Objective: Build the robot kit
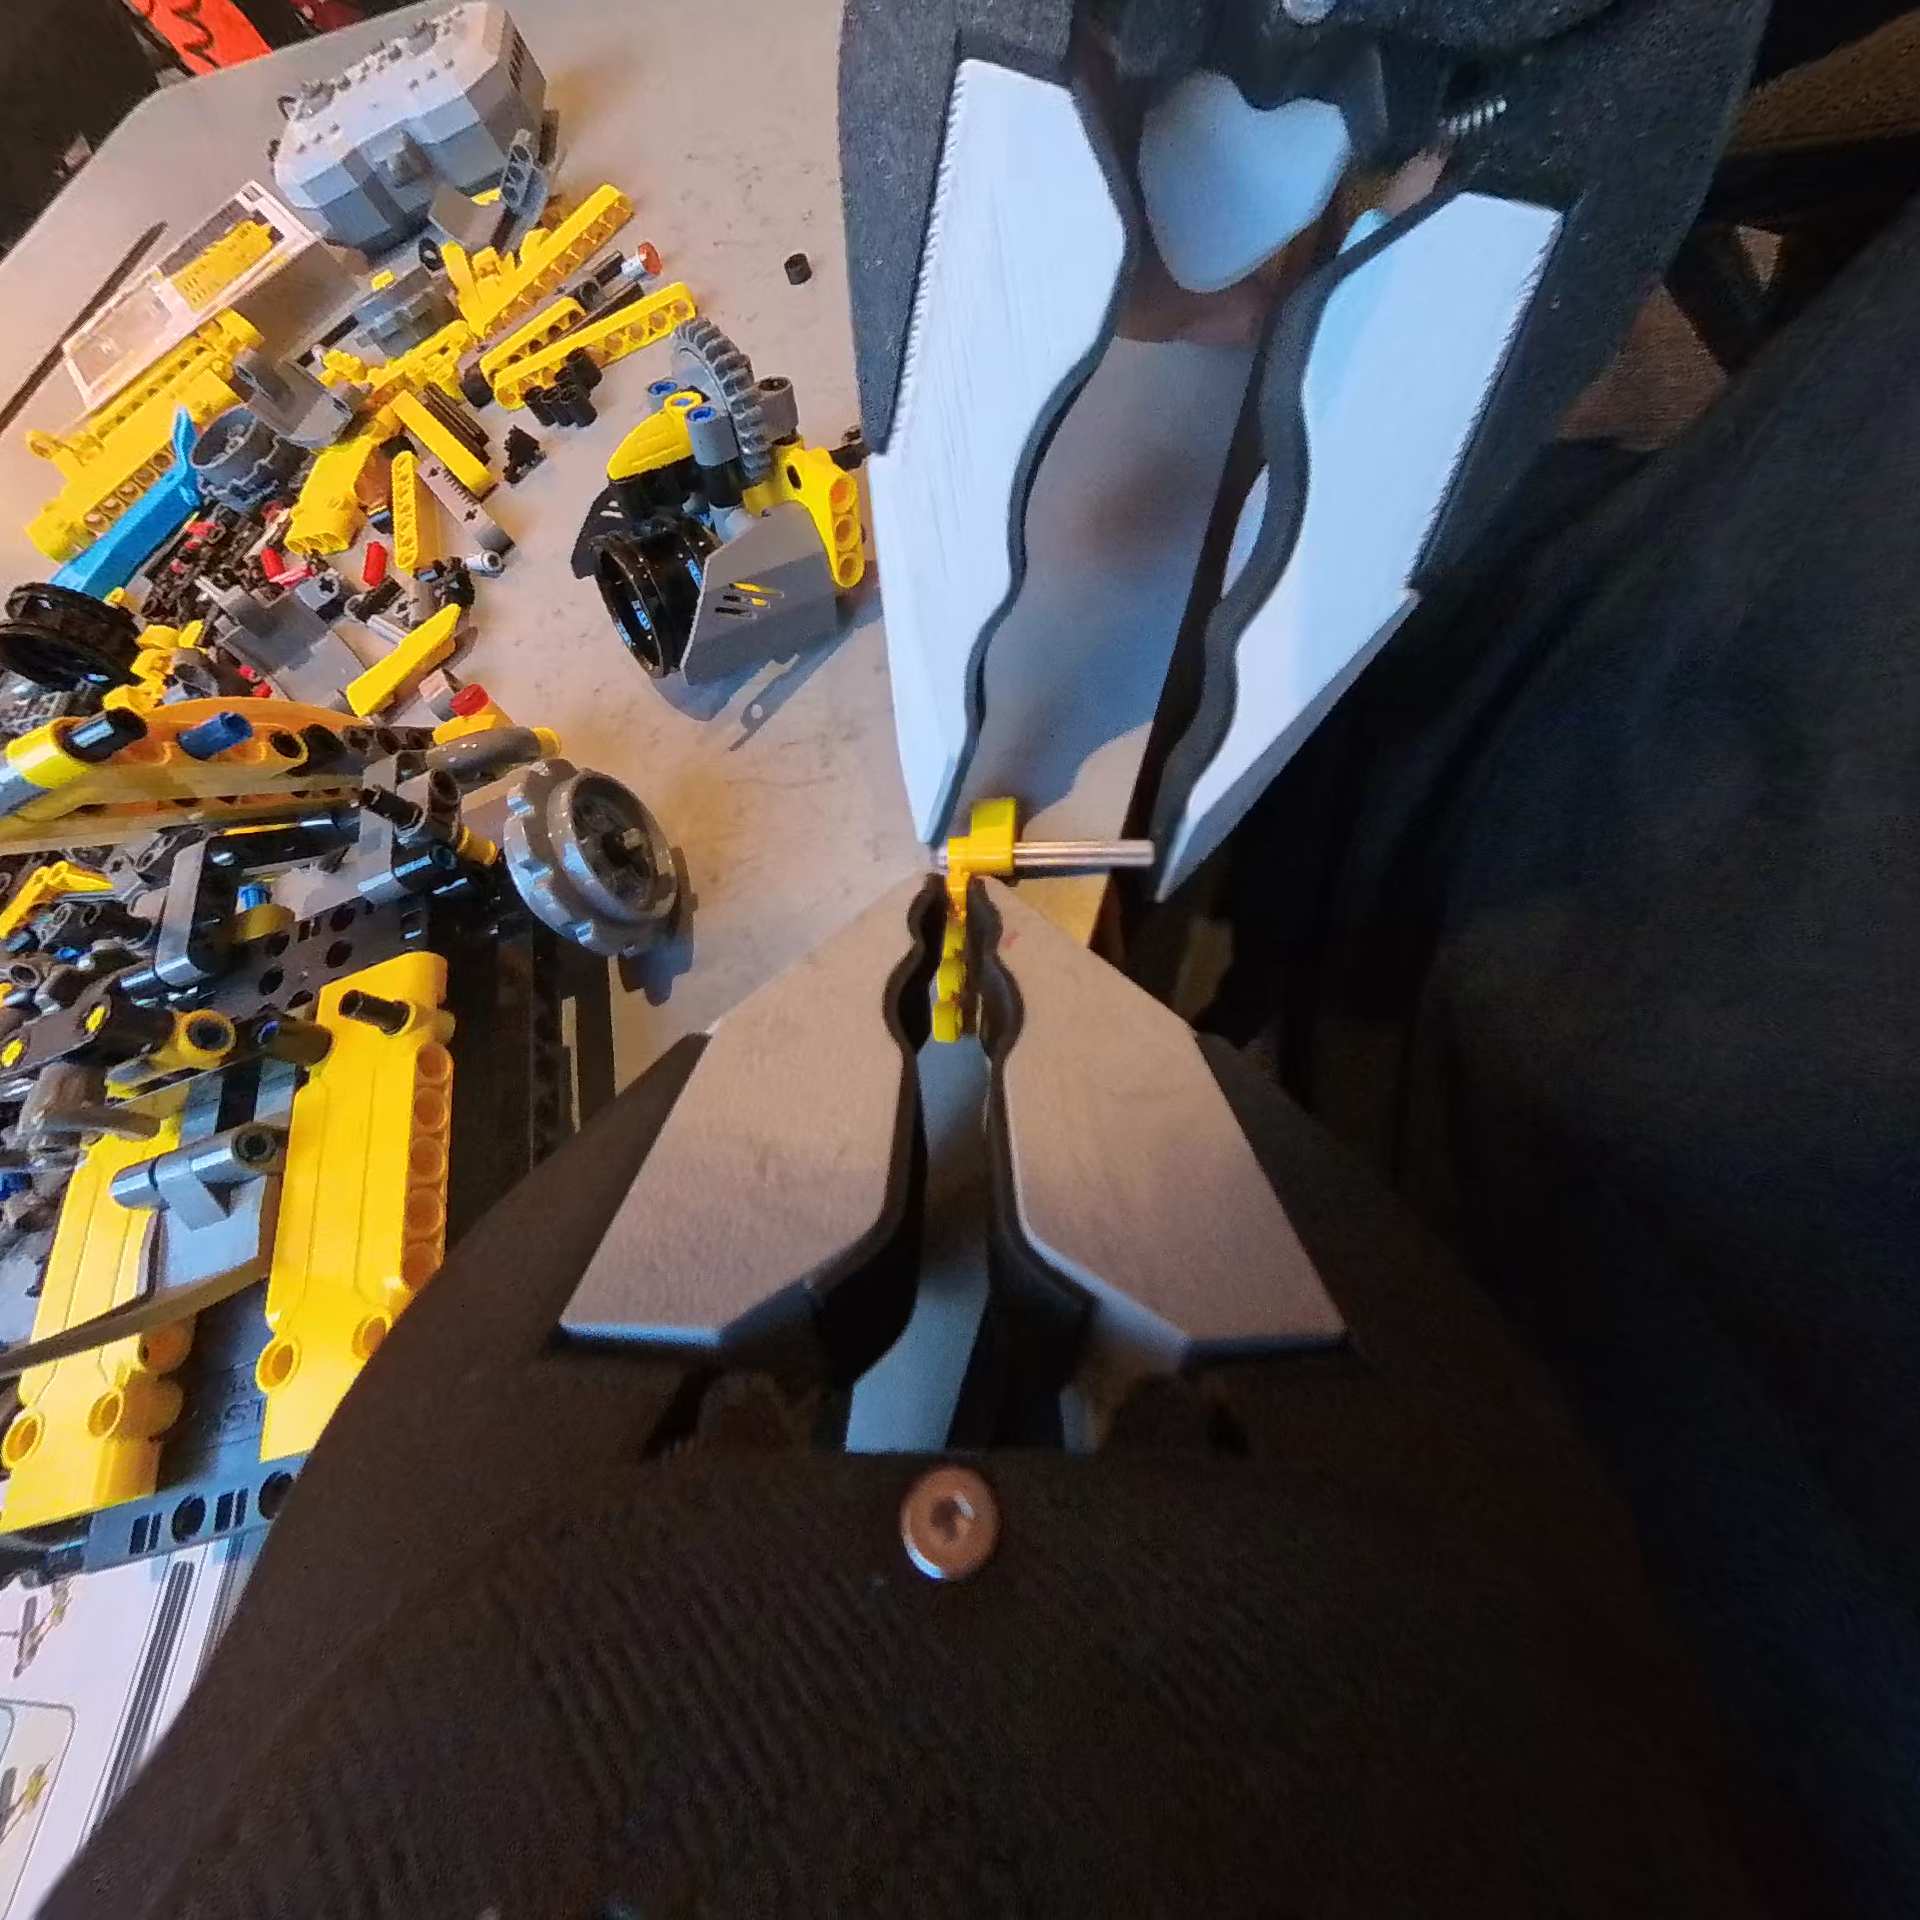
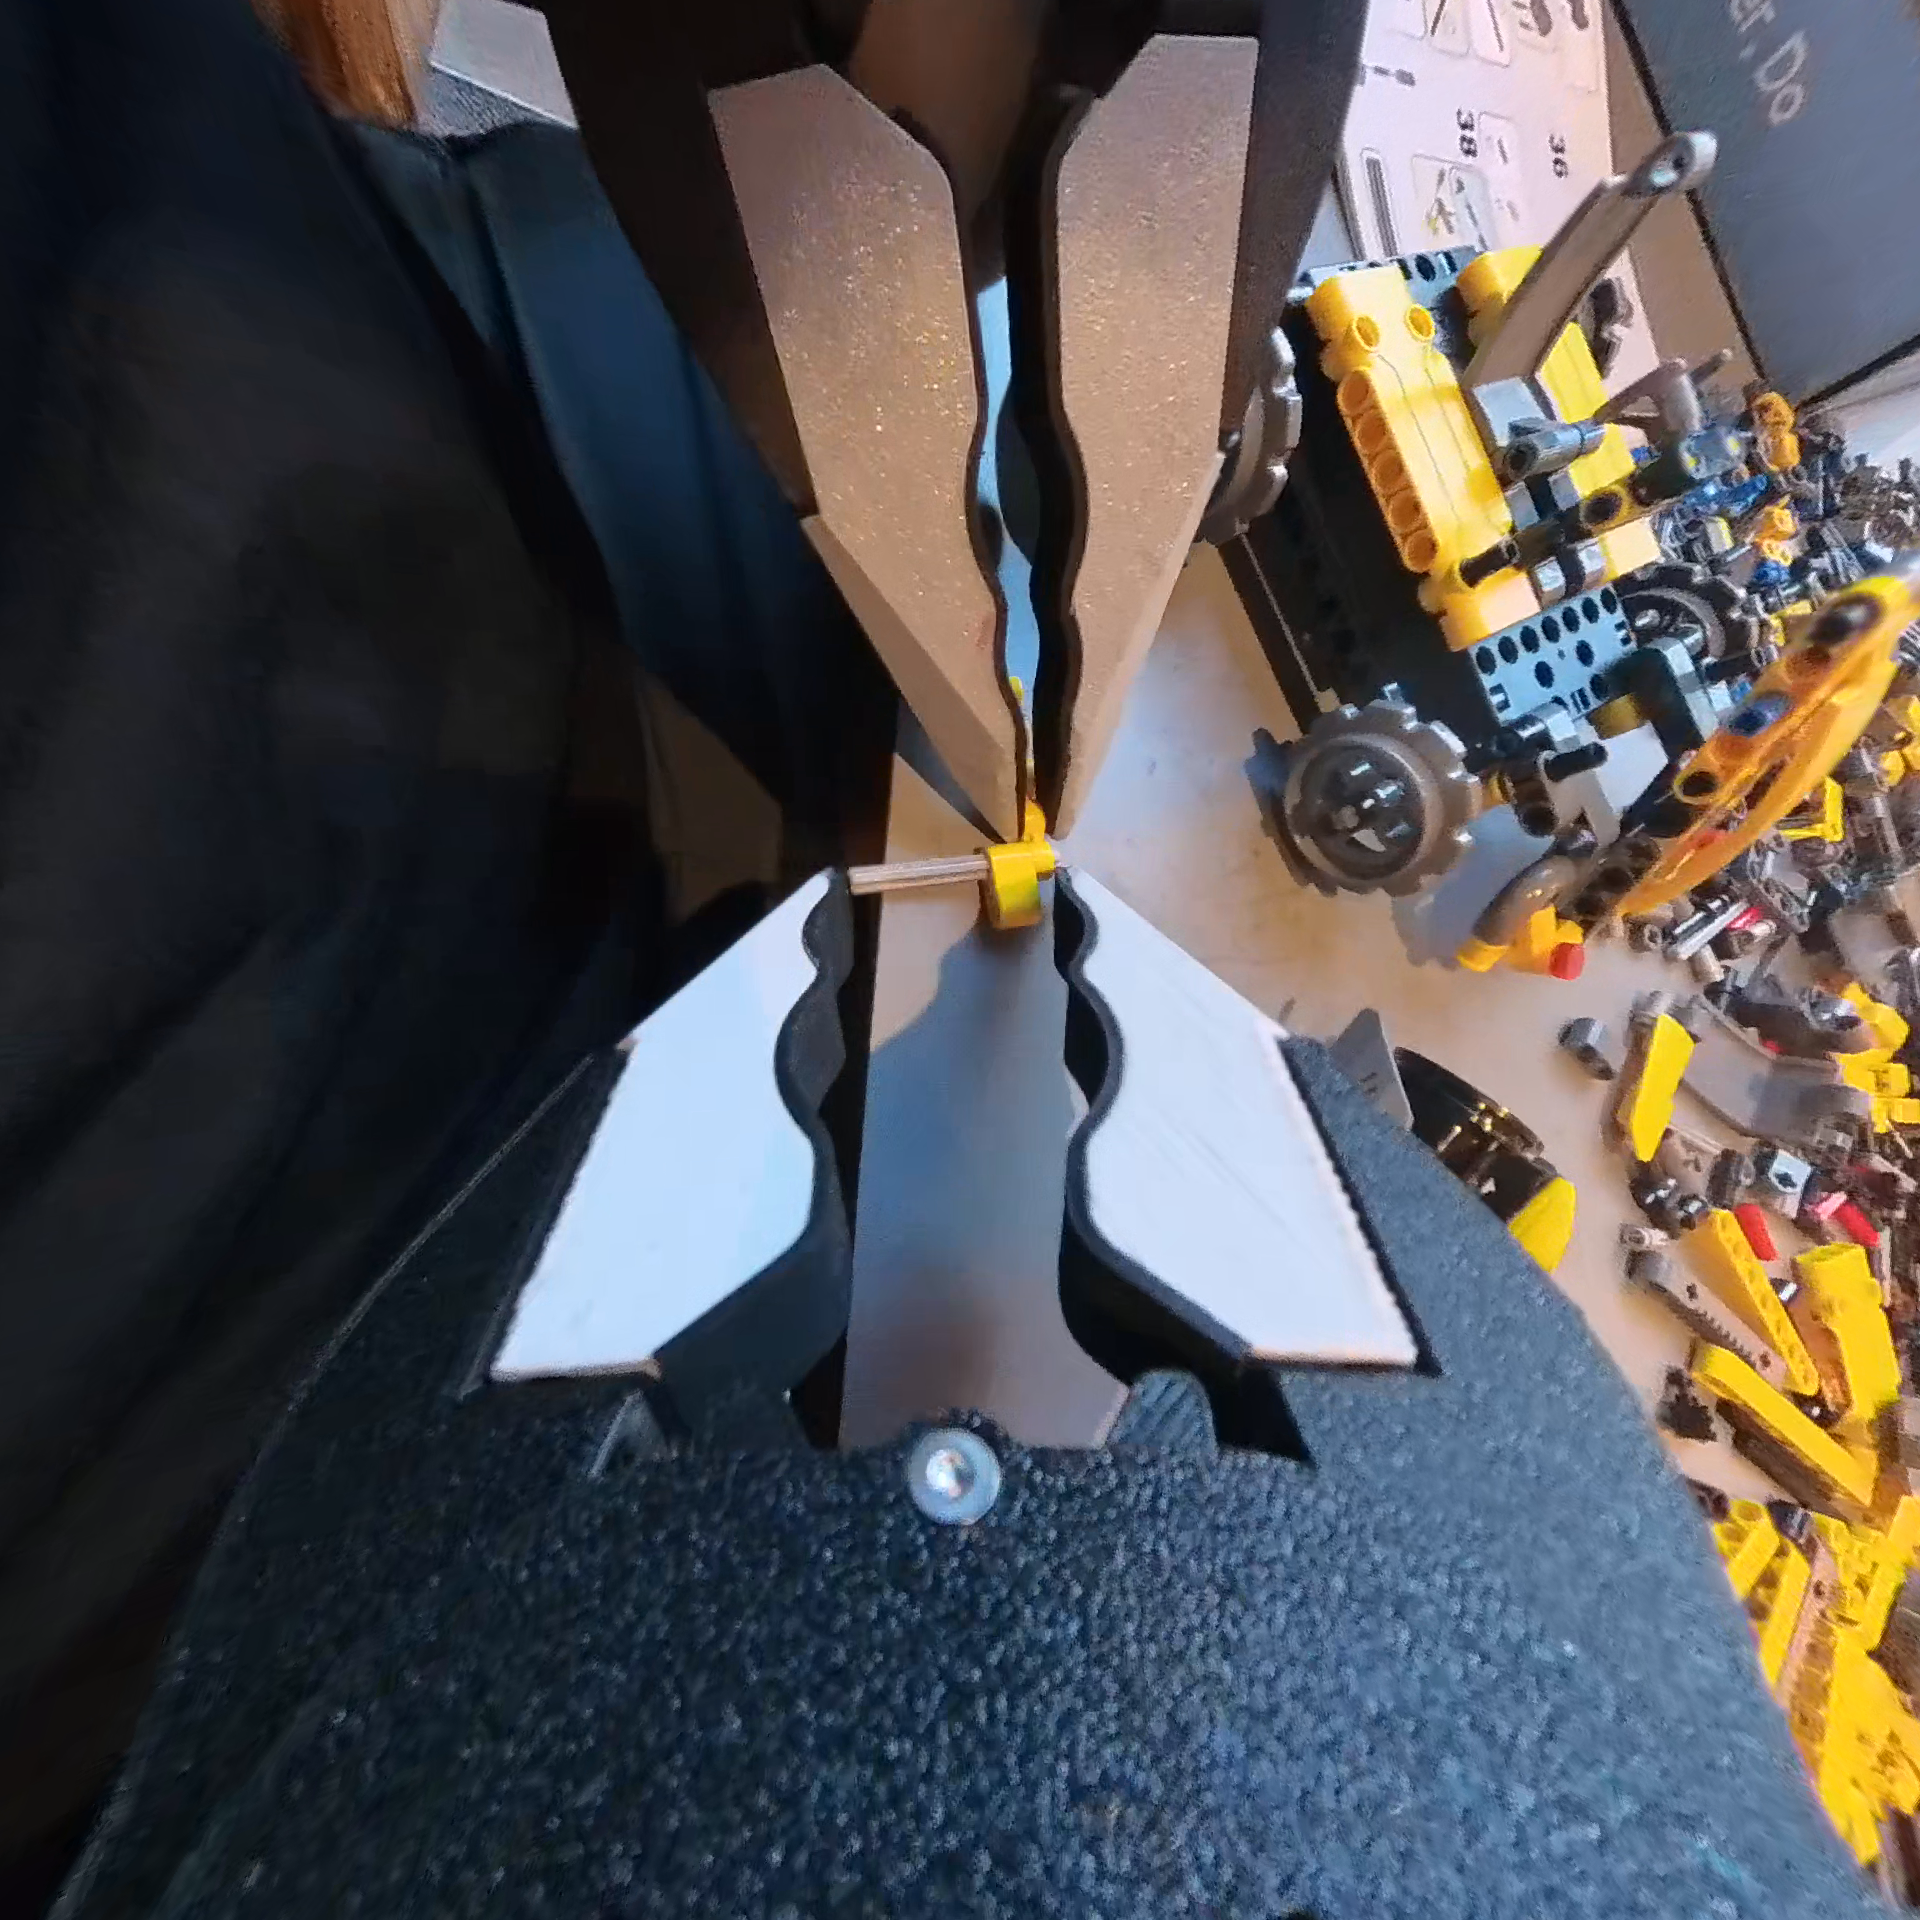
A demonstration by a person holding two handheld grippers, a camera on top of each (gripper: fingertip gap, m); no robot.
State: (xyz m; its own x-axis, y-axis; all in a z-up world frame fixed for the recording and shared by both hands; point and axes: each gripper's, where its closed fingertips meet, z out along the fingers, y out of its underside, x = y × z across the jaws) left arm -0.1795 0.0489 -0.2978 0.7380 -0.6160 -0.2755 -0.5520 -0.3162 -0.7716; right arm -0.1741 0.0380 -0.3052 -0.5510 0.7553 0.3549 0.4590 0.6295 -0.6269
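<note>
Left gripper (image 1: 954, 914) fingers nearly closed, pinching small yellow connector piece (image 1: 982, 844) by its thin end. Grey axle pin (image 1: 1081, 854) passes through connector, sticking out sideways. Right gripper (image 2: 951, 896) fingers wide apart, straddling axle and connector, gripping nothing. Both held above surface (image 1: 758, 145) edge. Beside them: partly built yellow-black brick vehicle (image 2: 1455, 488), grey toothed wheel (image 1: 597, 868), loose-parts pile (image 1: 343, 416).

My left gripper (image 1: 958, 904) pinches a thin yellow beam (image 1: 951, 977) between its closed fingers. A grey axle (image 1: 1081, 854) runs through the beam's top end. My right gripper (image 1: 1039, 862) faces mine with its fingers spread around that axle. Loose yellow and grey parts (image 1: 416, 416) crowd the table (image 1: 769, 156) to the left.
</note>
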